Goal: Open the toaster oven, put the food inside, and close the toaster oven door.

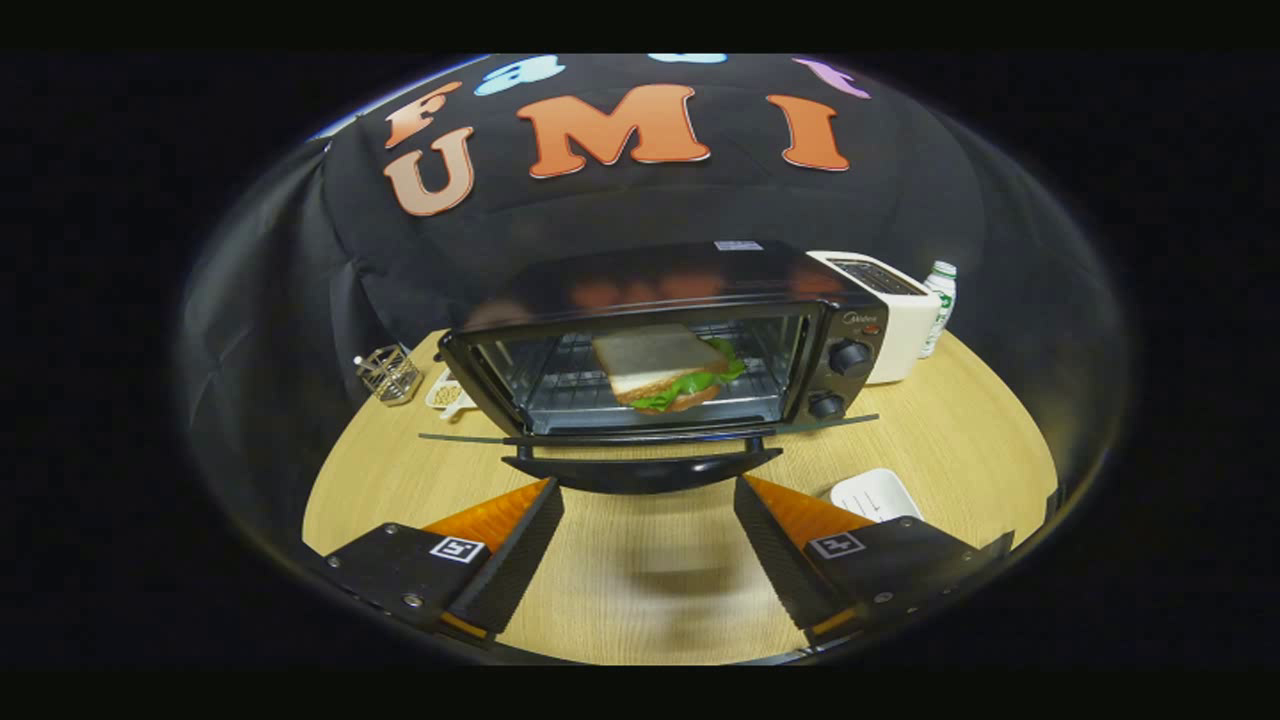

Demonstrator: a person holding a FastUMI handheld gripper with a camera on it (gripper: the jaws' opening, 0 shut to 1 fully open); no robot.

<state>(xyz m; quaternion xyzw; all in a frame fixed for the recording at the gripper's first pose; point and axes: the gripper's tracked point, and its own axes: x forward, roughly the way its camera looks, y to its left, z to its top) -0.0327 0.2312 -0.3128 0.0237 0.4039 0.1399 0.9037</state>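
Wide, empty gripper (648, 540) jaws are held before the black toaster oven's dropped glass door (640, 452); the lettuce sandwich (665, 368) inside could be jolted if shut hard.

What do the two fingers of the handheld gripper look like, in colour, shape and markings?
The gripper has two wedge-shaped fingers with orange sides and black ribbed inner pads. Each sits on a flat black plate that carries a small square black-and-white marker and silver screws. The fingers stand open, with nothing between them, just before the black toaster oven's lowered door.

Showing a black two-finger gripper (648, 540) with ribbed pads, orange wedge backs, square markers and silver screws.
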